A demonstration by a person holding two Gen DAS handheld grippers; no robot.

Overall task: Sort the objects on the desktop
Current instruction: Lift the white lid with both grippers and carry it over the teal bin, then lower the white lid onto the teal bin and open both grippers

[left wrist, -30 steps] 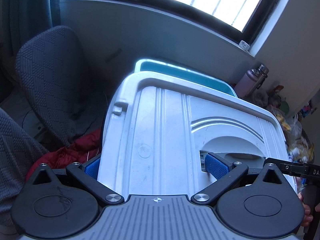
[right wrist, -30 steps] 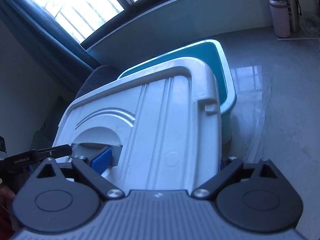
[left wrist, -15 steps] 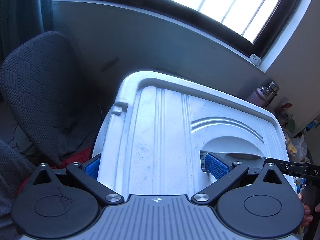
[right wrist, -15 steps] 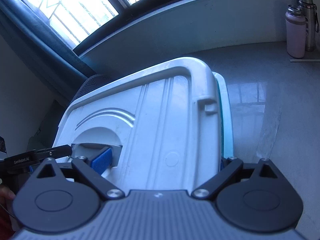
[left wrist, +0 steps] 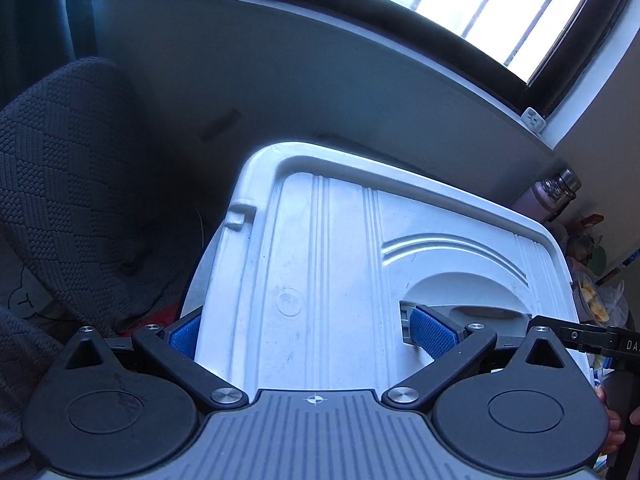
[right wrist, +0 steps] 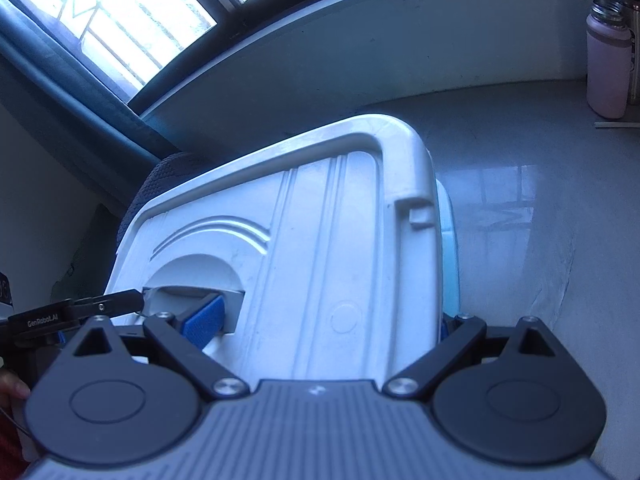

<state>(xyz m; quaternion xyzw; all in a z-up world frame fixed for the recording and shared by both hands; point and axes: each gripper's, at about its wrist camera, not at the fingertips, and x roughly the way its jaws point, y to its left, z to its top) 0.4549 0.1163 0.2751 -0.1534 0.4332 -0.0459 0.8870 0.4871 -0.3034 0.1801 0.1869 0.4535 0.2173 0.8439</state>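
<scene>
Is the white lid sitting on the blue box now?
Nearly: the white lid covers the blue box, only a sliver showing. Fully seated? Cannot tell.

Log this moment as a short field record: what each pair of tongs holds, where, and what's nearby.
held item: white lid
left tongs: shut on white lid, one pad at its outer edge, one in the handle recess
right tongs: shut on white lid, same way from the other side
under the lid: teal bin, only a sliver of rim showing
nearby: pink bottle on the grey desk; dark chair
</scene>
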